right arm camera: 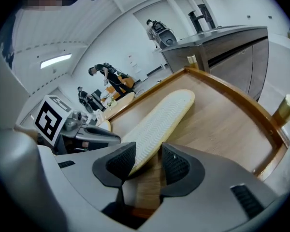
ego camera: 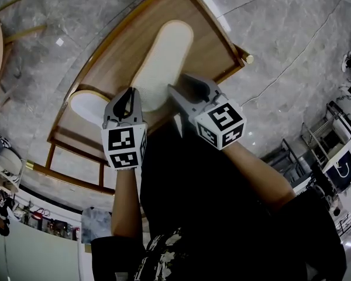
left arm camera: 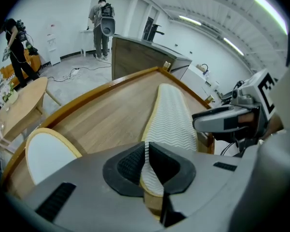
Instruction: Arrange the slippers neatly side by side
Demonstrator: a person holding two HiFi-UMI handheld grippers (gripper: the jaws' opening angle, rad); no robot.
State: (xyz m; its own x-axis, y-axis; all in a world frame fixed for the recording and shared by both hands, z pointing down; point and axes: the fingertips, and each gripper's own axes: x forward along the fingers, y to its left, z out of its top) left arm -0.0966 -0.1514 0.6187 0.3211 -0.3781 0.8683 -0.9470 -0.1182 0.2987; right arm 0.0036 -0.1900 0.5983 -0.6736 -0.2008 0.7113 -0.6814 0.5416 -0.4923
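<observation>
One slipper [ego camera: 164, 57] held, its mate [ego camera: 85, 105] lying beside it.
Left claw [ego camera: 128, 98] pinches the heel tight for steering control; right claw [ego camera: 190, 89] gapes around the edge, not gripping.

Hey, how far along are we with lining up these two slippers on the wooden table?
Done: both slippers are on the table, but not paired. In hand: the left gripper is shut on the heel of the middle slipper; the right gripper is open around its edge. Left: the second slipper sits apart near the left corner, so they need bringing side by side.
</observation>
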